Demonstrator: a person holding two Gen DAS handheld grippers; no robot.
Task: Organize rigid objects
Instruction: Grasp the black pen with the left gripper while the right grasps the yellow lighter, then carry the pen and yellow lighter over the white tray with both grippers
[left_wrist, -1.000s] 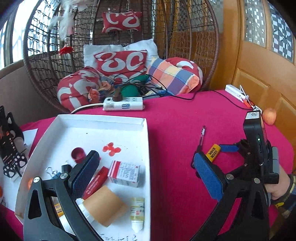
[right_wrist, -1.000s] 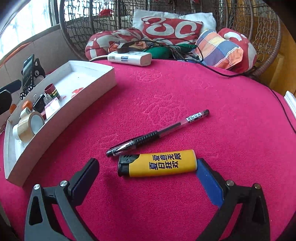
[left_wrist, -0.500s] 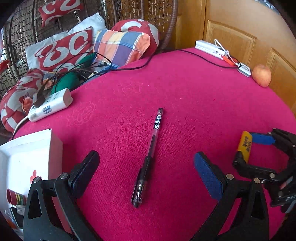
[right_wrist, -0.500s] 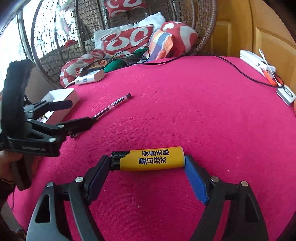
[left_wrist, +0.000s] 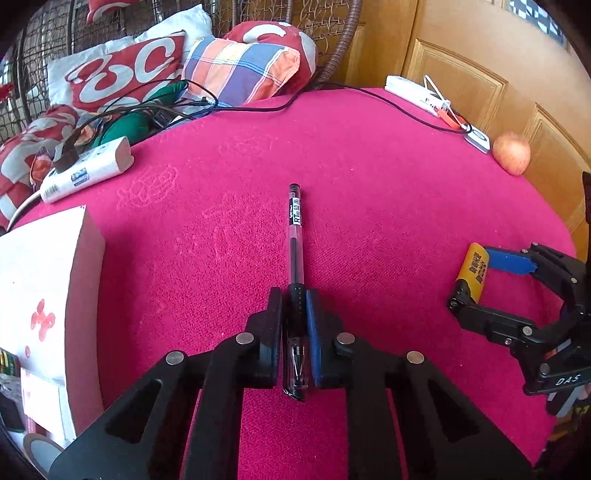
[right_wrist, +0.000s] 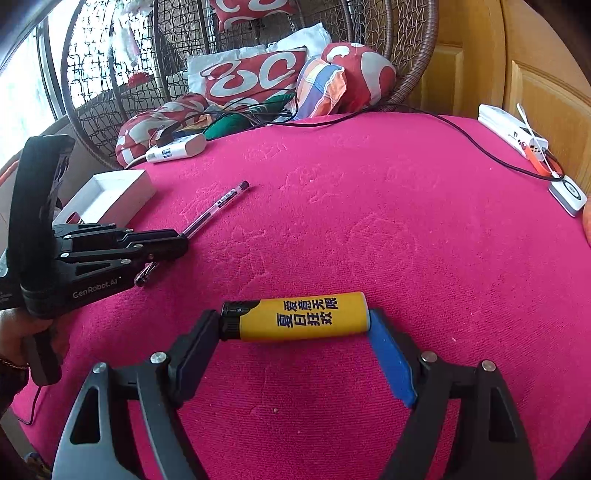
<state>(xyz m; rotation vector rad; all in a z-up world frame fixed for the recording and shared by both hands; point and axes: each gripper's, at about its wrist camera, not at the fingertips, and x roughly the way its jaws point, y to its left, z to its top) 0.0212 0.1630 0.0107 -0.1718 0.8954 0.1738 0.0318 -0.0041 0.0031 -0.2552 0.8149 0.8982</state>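
The left gripper (left_wrist: 294, 314) tilts steeply down at the pink tabletop (left_wrist: 369, 206), its fingers (left_wrist: 275, 325) clamped on the grip end of a black gel pen (left_wrist: 295, 236); the rest of the pen runs straight ahead along the cloth. In the right wrist view that gripper comes in low from the left, a hand (right_wrist: 13, 336) wrapped round its handle. The right gripper (right_wrist: 295, 328) also angles downward, its fingers (right_wrist: 388, 354) spread wide and pressing on both ends of a yellow lighter (right_wrist: 303, 315) that lies crosswise on the tabletop. A white tray (left_wrist: 44, 295) sits at the left edge, and a white power strip (left_wrist: 85, 170) lies beyond it near the cushions (left_wrist: 240, 66)
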